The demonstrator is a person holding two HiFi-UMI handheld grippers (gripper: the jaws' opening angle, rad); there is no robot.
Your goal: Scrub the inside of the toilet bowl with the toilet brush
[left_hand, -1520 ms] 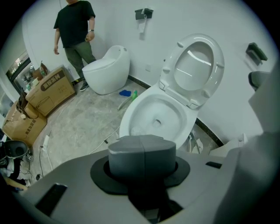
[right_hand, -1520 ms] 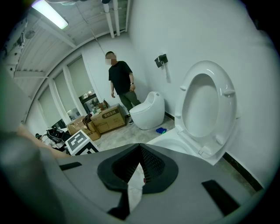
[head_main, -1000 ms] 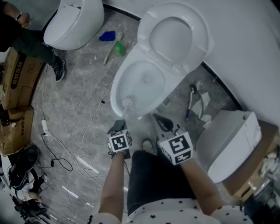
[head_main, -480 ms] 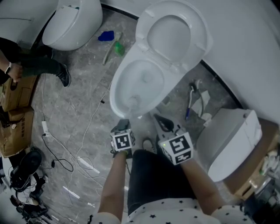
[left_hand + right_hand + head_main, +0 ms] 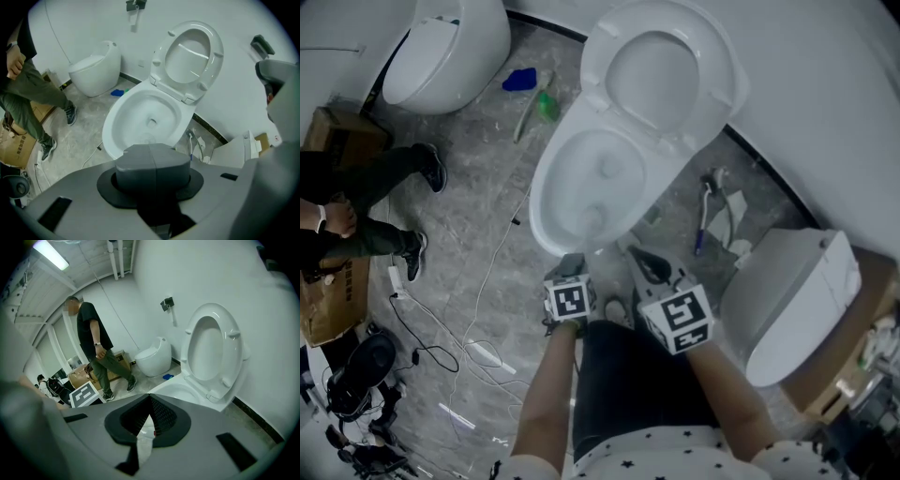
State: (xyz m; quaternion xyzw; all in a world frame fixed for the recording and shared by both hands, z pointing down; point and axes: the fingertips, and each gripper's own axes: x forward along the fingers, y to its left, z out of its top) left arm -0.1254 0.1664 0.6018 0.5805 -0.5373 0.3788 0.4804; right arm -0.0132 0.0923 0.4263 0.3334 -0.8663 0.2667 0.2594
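A white toilet bowl (image 5: 542, 202) stands with seat and lid (image 5: 656, 70) raised against the wall. The toilet brush's pale head (image 5: 592, 221) rests inside the bowl near its front wall. My left gripper (image 5: 572, 266) hangs just over the front rim, shut on the brush; the handle is hidden under it. In the left gripper view the jaws of the left gripper (image 5: 152, 159) meet in a seam above the bowl (image 5: 110, 133), and the brush head (image 5: 149, 138) shows faintly. My right gripper (image 5: 640, 256) (image 5: 146, 420) is open and holds nothing, just right of the bowl's front.
A second toilet (image 5: 450, 47) stands at the upper left, a blue rag (image 5: 521, 79) and green brush (image 5: 546, 105) beside it. A person's legs (image 5: 370, 192) are at the left near cardboard boxes (image 5: 328, 300). Cables (image 5: 487, 281) cross the floor. A white toilet (image 5: 787, 300) lies right.
My left gripper and the brush head have shifted right along the front of the bowl. The person at the left has walked nearer. The right gripper has hardly moved.
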